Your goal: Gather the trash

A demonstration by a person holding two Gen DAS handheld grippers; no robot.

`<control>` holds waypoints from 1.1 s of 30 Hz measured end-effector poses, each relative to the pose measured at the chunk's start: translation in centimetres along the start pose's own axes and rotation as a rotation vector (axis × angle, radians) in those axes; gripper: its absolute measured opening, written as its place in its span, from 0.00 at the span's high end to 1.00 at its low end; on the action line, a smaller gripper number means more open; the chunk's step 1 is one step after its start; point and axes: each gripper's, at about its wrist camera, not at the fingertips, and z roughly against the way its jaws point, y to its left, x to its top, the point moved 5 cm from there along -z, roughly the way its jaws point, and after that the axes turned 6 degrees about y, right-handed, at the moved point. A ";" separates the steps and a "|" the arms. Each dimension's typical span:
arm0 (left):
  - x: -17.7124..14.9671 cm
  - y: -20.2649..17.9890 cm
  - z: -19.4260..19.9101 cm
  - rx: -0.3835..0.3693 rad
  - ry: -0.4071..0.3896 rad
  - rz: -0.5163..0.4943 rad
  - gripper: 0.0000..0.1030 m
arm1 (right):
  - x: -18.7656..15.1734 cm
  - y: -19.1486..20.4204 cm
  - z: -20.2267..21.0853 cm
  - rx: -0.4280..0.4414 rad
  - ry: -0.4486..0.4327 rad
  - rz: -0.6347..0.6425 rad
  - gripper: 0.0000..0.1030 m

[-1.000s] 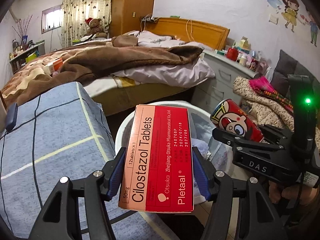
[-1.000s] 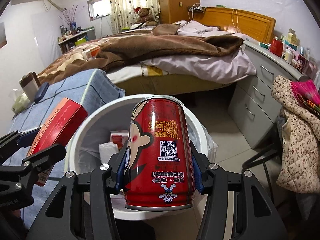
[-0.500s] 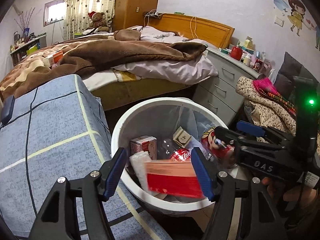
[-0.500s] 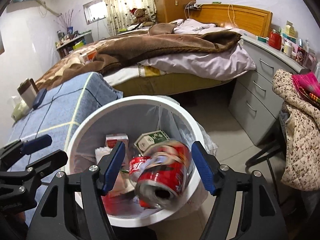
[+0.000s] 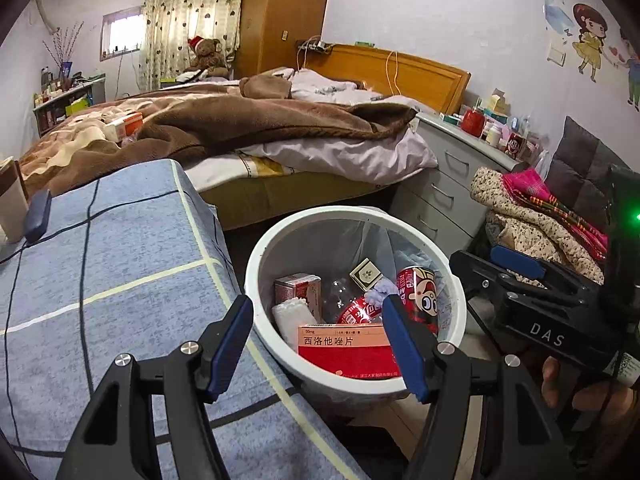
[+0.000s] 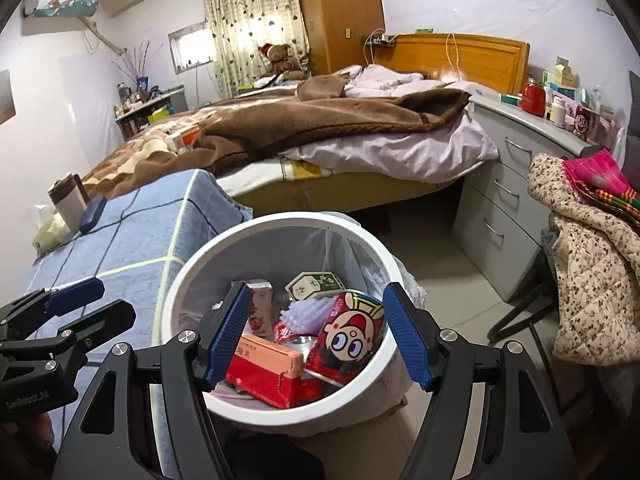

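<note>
Both tools, left tool (image 5: 320,338) and right tool (image 6: 316,334), hang released, nothing between them. Tablet box (image 6: 266,364) and cartoon can (image 6: 348,338) sit in the white bin (image 6: 276,226). Both probably light; the can's slippery and dentable, so I'd grab mid-body.

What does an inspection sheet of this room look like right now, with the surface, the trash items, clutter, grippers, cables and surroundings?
Surface: blue checked cover beside the bin, bearing a dark case and a cup.
Job's things: white bin holds the red tablet box, the cartoon can, a small carton and other scraps.
Clutter: boxes on the bed; bottles on the dresser.
Grippers: left gripper and right gripper are open and empty above the bin.
Cables: charger leads on the headboard.
Surroundings: unmade bed, curtains, clothes on a chair.
</note>
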 end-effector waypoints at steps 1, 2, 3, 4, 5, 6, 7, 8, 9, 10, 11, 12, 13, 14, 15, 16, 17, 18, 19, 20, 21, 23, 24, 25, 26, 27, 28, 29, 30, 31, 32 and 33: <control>-0.1 0.1 0.3 0.001 -0.005 0.003 0.33 | -0.1 0.1 0.2 -0.001 -0.004 -0.002 0.32; -0.3 0.2 0.5 0.004 -0.008 0.006 0.33 | -0.1 0.1 0.3 -0.001 -0.007 -0.001 0.32; -0.4 0.2 0.8 0.009 -0.012 0.004 0.33 | -0.2 0.3 0.4 -0.003 -0.010 0.000 0.32; -0.5 0.2 1.0 0.014 -0.016 0.001 0.33 | -0.4 0.3 0.6 -0.007 -0.014 0.001 0.32; -0.7 0.2 1.2 0.019 -0.018 0.001 0.33 | -0.5 0.3 0.7 -0.012 -0.016 -0.001 0.32; -0.9 0.2 1.4 0.024 -0.021 -0.001 0.33 | -0.6 0.3 0.8 -0.016 -0.018 -0.002 0.32; -1.1 0.3 1.7 0.027 -0.029 0.001 0.33 | -0.7 0.4 0.9 -0.017 -0.021 -0.003 0.32; -1.2 0.4 2.0 0.030 -0.037 0.006 0.33 | -0.9 0.5 1.1 -0.015 -0.025 -0.004 0.32; -1.3 0.4 2.3 0.032 -0.045 0.007 0.33 | -1.1 0.7 1.3 -0.013 -0.028 -0.003 0.32; -1.5 0.4 2.5 0.034 -0.048 0.006 0.33 | -1.2 0.8 1.5 -0.010 -0.033 0.000 0.32; -1.7 0.6 2.7 0.039 -0.051 0.008 0.33 | -1.3 1.0 1.7 -0.011 -0.038 0.004 0.32; -1.8 0.7 3.0 0.048 -0.055 0.007 0.33 | -1.4 1.2 1.9 -0.015 -0.044 0.008 0.32; -2.0 0.8 3.2 0.057 -0.062 0.009 0.33 | -1.5 1.5 2.1 -0.021 -0.053 0.016 0.32; -2.2 1.0 3.5 0.061 -0.069 0.017 0.32 | -1.5 1.6 2.2 -0.022 -0.059 0.020 0.32; -2.5 1.3 3.8 0.065 -0.072 0.023 0.31 | -1.6 1.9 2.3 -0.022 -0.064 0.022 0.32; -2.6 1.5 4.0 0.069 -0.073 0.030 0.31 | -1.7 2.2 2.4 -0.018 -0.068 0.025 0.32; -2.9 1.8 4.2 0.078 -0.073 0.038 0.30 | -1.8 2.5 2.6 -0.011 -0.075 0.028 0.32; -3.1 2.0 4.4 0.089 -0.076 0.042 0.30 | -1.9 2.6 2.7 -0.010 -0.080 0.029 0.32; -3.4 2.3 4.8 0.100 -0.083 0.047 0.30 | -2.0 2.8 2.9 -0.009 -0.086 0.031 0.32; -3.6 2.5 5.1 0.108 -0.087 0.053 0.30 | -2.1 3.1 3.0 -0.006 -0.092 0.034 0.32; -3.8 2.7 5.4 0.115 -0.093 0.056 0.30 | -2.3 3.3 3.2 -0.002 -0.096 0.036 0.32; -4.1 3.0 5.9 0.133 -0.103 0.063 0.29 | -2.6 3.7 3.5 0.007 -0.105 0.036 0.32; -4.3 3.1 6.1 0.145 -0.110 0.061 0.29 | -2.8 3.8 3.6 0.009 -0.108 0.032 0.32; -4.4 3.2 6.4 0.158 -0.118 0.058 0.28 | -2.9 3.9 3.8 0.014 -0.114 0.030 0.32; -4.6 3.3 6.7 0.169 -0.124 0.057 0.27 | -3.1 4.1 4.1 0.017 -0.121 0.029 0.32; -4.8 3.3 7.0 0.174 -0.132 0.057 0.27 | -3.2 4.2 4.4 0.014 -0.132 0.026 0.32; -5.0 3.3 7.3 0.175 -0.142 0.058 0.27 | -3.4 4.4 4.7 0.008 -0.144 0.024 0.32; -5.1 3.4 7.6 0.178 -0.154 0.059 0.26 | -3.5 4.5 4.9 0.003 -0.152 0.023 0.32; -5.3 3.4 8.0 0.185 -0.164 0.056 0.25 | -3.7 4.6 5.3 0.001 -0.163 0.022 0.32; -5.4 3.3 8.3 0.194 -0.173 0.053 0.25 | -3.9 4.6 5.6 0.000 -0.170 0.020 0.32; -5.6 3.3 8.6 0.206 -0.182 0.050 0.24 | -4.1 4.6 5.8 -0.001 -0.175 0.021 0.32; -5.7 3.1 8.9 0.214 -0.193 0.046 0.24 | -4.4 4.7 6.1 -0.005 -0.183 0.023 0.32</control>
